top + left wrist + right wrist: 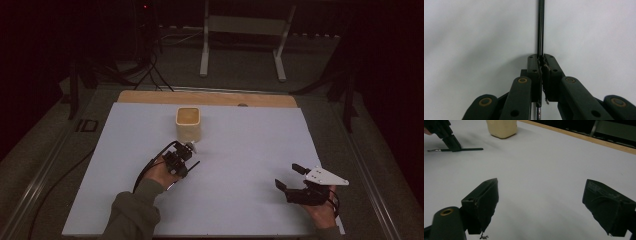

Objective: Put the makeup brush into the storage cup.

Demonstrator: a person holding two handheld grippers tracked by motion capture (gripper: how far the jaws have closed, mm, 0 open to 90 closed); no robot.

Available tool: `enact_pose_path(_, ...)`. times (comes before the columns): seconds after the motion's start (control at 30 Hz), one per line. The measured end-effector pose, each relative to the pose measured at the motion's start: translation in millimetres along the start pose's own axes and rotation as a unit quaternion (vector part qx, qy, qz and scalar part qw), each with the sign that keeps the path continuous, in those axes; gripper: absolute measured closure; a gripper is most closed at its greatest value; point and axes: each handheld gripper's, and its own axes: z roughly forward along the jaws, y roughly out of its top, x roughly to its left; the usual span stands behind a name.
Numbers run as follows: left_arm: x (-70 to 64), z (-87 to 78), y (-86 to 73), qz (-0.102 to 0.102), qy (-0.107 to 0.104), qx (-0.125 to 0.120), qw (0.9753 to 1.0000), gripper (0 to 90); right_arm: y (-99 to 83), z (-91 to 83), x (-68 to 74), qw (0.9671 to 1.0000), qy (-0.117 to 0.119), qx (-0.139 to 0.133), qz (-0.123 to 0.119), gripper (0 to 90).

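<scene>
Left tongs (541, 66) are clenched on a thin dark rod (540, 27), low over mid-surface just in front of the cup (188, 123); right tongs (549, 207) hang released near the right edge. Next, I judge, lift and tip it into the cup. Rod's tip is cut off.

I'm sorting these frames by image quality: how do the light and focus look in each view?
High view: dim overall, the surroundings nearly black, the white table sheet evenly lit without glare. Left gripper view: the left gripper is sharp, the thin black rod softens farther off. Right gripper view: the right gripper looms soft and blurred, the cream cup is clearer.
</scene>
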Motion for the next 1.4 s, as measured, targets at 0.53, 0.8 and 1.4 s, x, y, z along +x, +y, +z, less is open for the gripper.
enact_pose_path(0.53,3.2,-7.5,-5.8,0.027,0.017,-0.014,0.9994,86.2,0.0,0.2,0.1,1.0,0.001,0.001,0.0,13.6)
enact_pose_path(0.8,11.4,-24.8,-10.5,0.03,0.017,-0.04,0.9986,86.2,-0.1,0.8,0.6,1.0,0.002,0.003,0.0,13.6)
enact_pose_path(1.4,19.9,-53.1,-19.2,0.058,0.005,-0.091,0.9941,86.1,-0.1,1.3,0.7,1.0,0.005,0.003,0.0,13.6)
